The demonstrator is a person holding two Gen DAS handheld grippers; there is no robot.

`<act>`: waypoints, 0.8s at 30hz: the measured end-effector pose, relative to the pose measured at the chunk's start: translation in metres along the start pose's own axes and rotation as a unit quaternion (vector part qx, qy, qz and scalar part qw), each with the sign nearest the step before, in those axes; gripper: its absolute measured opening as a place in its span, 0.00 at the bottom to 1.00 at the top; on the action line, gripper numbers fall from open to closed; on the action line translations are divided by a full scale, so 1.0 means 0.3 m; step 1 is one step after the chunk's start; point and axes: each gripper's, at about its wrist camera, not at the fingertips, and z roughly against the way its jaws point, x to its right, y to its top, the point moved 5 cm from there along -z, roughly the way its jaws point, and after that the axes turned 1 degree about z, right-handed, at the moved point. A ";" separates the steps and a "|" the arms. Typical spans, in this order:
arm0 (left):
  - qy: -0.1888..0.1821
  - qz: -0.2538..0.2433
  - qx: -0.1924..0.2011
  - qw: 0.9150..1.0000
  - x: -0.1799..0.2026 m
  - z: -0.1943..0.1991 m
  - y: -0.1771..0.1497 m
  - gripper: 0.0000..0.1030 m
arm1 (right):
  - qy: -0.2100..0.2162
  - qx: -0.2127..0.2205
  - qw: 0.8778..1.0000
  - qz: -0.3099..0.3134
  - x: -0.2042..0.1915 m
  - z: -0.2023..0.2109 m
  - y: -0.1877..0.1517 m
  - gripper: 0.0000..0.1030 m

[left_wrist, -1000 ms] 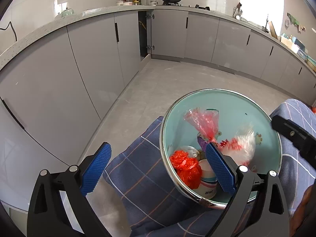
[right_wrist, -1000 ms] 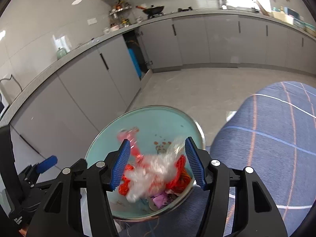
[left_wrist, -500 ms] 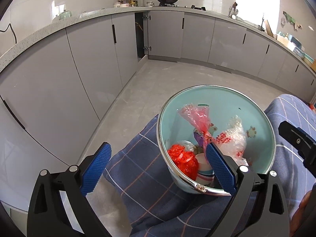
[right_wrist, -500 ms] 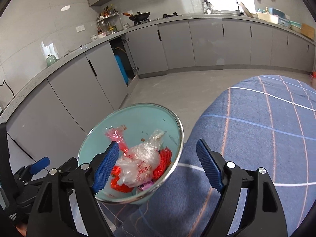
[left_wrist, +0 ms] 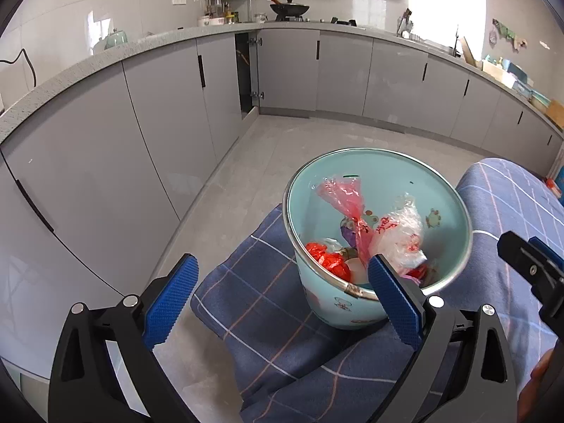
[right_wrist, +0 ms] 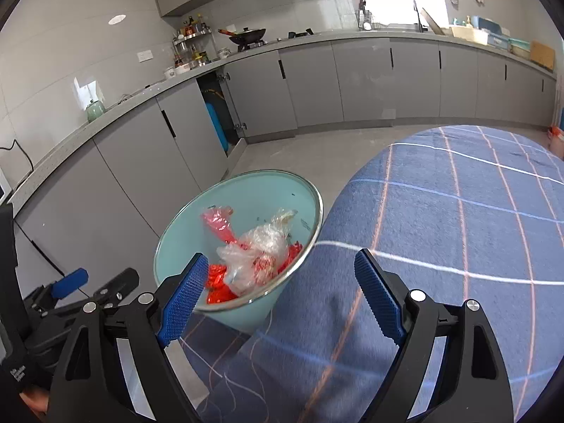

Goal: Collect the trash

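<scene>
Both grippers, left [left_wrist: 282, 298] and right [right_wrist: 278, 298], were wide open and empty; trash [left_wrist: 380, 239] sat in the bowl [left_wrist: 444, 190] on the cloth [right_wrist: 458, 229], so scan cloth for leftovers.

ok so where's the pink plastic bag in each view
Left wrist: the pink plastic bag stands centre-right, inside the teal bowl, above the right blue finger.
Right wrist: the bag is lower-left of centre, in the same bowl.
Shared landmark: the wok on the counter.

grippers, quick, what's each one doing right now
left gripper: open, holding nothing.
right gripper: open, holding nothing.
</scene>
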 end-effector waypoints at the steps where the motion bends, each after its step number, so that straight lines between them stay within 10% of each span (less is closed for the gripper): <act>1: -0.003 0.000 0.002 1.000 -0.001 0.011 -0.005 0.93 | -0.002 0.001 1.000 0.002 -0.004 0.012 -0.004 0.81; 24: 0.014 -0.023 0.123 0.992 -0.059 0.356 -0.021 0.95 | -0.029 0.109 0.993 0.025 -0.097 0.368 -0.020 0.83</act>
